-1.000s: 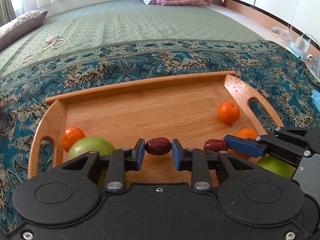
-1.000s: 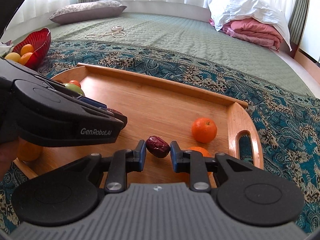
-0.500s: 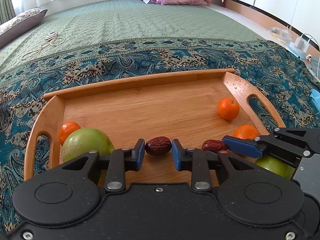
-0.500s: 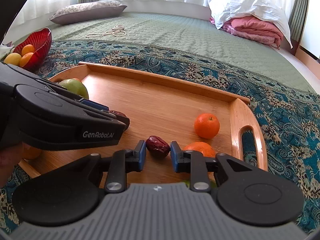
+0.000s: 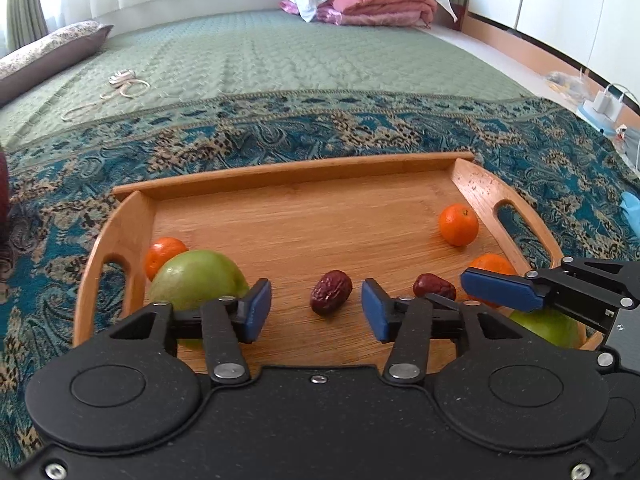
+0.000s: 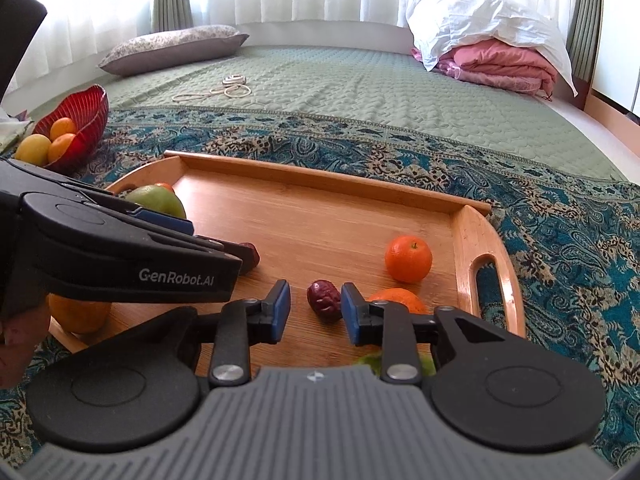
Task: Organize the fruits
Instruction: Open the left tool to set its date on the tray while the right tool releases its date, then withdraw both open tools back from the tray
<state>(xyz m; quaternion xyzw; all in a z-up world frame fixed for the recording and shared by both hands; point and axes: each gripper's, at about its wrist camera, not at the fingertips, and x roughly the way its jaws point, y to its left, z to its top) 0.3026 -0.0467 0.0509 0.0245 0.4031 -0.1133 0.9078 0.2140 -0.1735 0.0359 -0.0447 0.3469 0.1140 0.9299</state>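
Left wrist view: left gripper (image 5: 316,310) jaws opening, date (image 5: 331,292) released lower centre | right gripper (image 6: 312,312) likewise opening off its date (image 6: 324,301) | both placed on tray (image 5: 304,170)

We saw only a sliver of the green fruit (image 6: 400,362) at lower centre of the right wrist view, behind the right gripper's body. At left, the left gripper (image 6: 240,254) covered most of one date (image 6: 251,255), and an orange fruit (image 6: 78,314) sat half hidden beneath it.
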